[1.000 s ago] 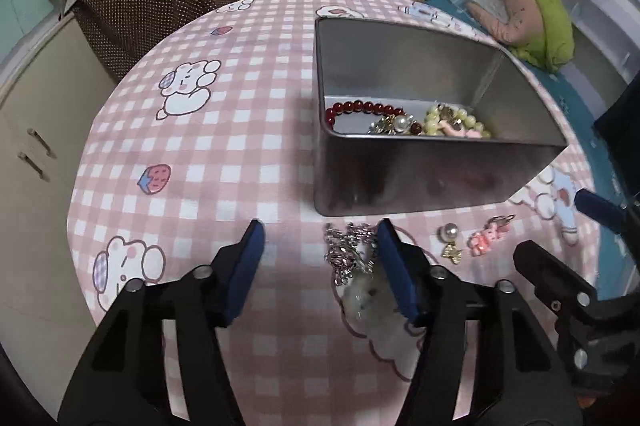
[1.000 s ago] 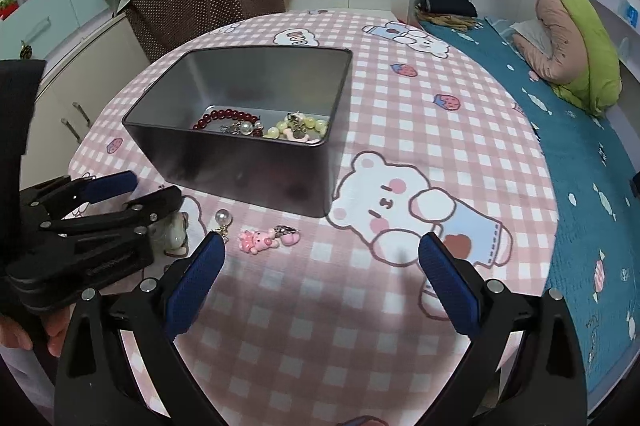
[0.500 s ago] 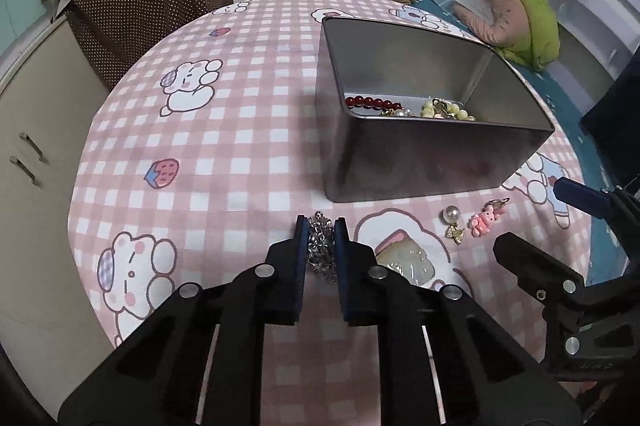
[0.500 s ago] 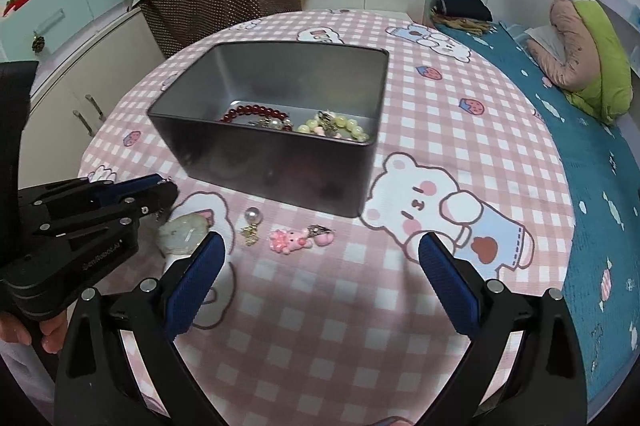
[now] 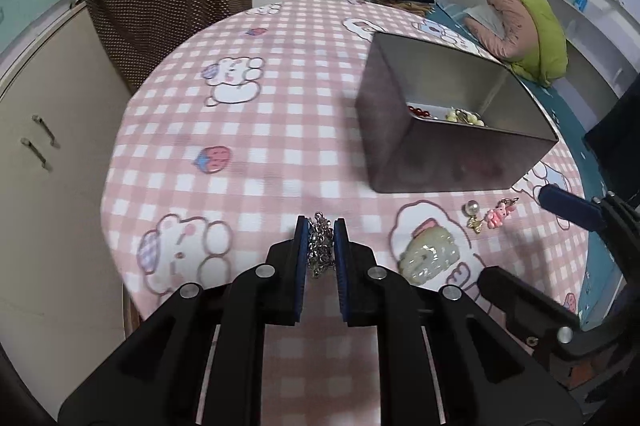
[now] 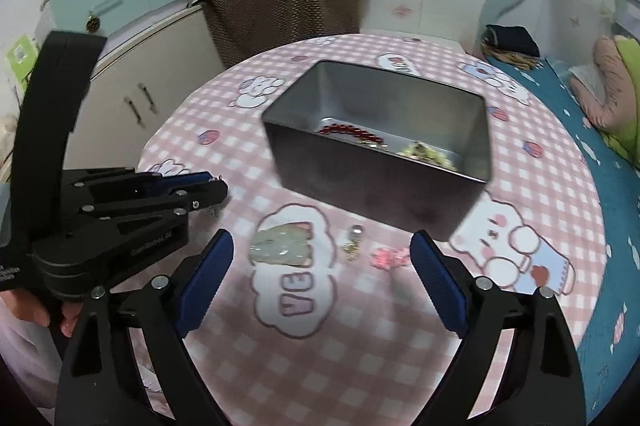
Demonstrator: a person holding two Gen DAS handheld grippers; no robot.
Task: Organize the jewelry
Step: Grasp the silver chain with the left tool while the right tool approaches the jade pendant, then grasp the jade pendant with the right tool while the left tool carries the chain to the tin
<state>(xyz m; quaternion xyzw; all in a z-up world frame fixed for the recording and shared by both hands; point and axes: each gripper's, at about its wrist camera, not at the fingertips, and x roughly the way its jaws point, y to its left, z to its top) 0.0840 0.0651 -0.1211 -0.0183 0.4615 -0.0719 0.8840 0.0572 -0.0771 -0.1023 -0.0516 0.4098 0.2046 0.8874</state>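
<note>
**Silver Chain Picked Up, Tin Box Waits**

A second ago the left gripper (image 5: pixel 321 240) was wide open around the silver chain (image 5: pixel 320 246) on the table. Now its two blue pads are squeezed close on the chain, and it has lifted and swung to the left, so the tin box (image 5: pixel 452 165) sits farther to the right in its view. The chain hangs in a little bunch between the pads. I think it is held tight like this so it will not slip out on the way to the box.

The right gripper (image 6: pixel 320 282) is wide open and holds nothing. It hangs over the pink checked tablecloth (image 5: pixel 248 161), close above the pieces not picked up yet: a pale green stone (image 5: pixel 430 260), a pearl charm (image 5: pixel 473 211) and a pink bear charm (image 5: pixel 498 216). That looks like a good spot to grab one next.

The tin box is open on top. Inside lie red beads (image 6: pixel 352 131) and pale green beads (image 6: pixel 424 151), near the front wall.
</note>
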